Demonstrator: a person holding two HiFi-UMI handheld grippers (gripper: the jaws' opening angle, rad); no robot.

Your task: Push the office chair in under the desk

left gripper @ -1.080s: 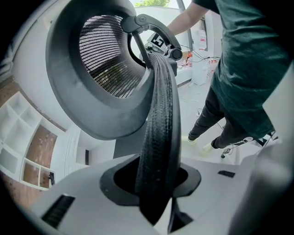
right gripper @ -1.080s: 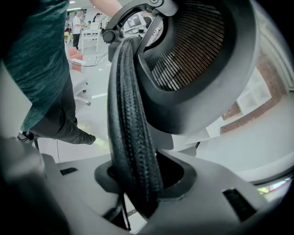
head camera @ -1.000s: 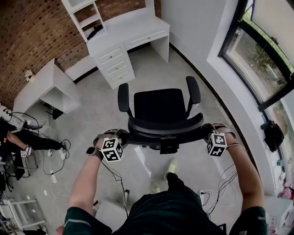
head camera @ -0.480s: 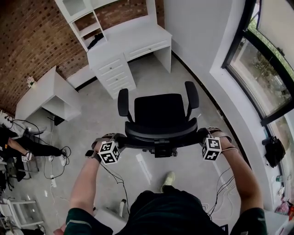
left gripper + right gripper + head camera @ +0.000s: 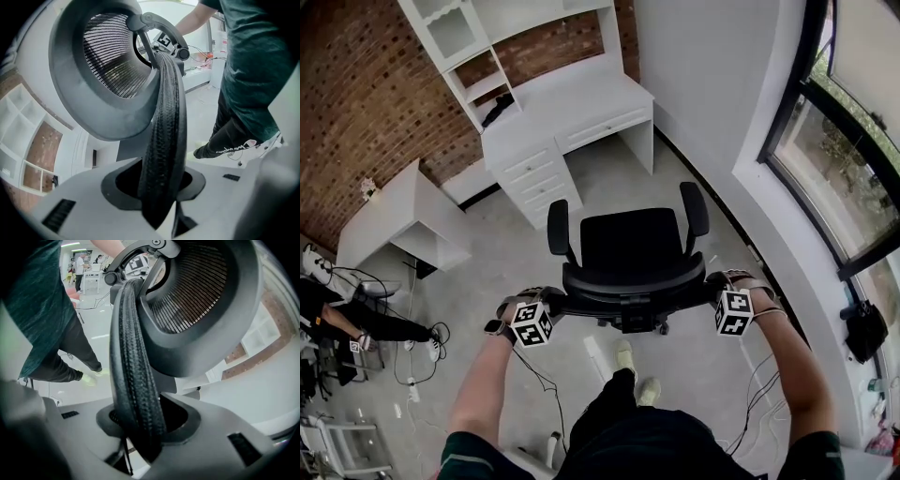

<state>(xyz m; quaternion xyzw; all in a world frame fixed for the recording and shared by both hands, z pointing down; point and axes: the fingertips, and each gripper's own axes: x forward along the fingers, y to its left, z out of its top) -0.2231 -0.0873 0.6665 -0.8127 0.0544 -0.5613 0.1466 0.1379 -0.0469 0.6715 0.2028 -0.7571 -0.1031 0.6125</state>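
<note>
The office chair (image 5: 630, 246) has rolled nearer the white desk (image 5: 581, 94), not yet under. Our left gripper (image 5: 547, 306) and right gripper (image 5: 718, 296) each pinch the ribbed black backrest rim (image 5: 165, 117); only gripper views show us its mesh (image 5: 192, 291).

**Operator's kit on my feed**

I see a dk green short-sleeve tee (image 5: 647, 450) and black trousers (image 5: 229, 136) w/ white lettering low on one leg. The shoes (image 5: 624, 354) are pale yellow-green. There's a dark watch-type band (image 5: 492, 328) on the L wrist and a strap (image 5: 757, 279) across the R hand. Left gripper (image 5: 542, 305) & right gripper (image 5: 722, 289) each carry a b&w square-marker cube (image 5: 532, 323). The shells (image 5: 70, 197) are matt grey w/ slot vents. A thin black cable (image 5: 546, 384) hangs below the L one.
</note>
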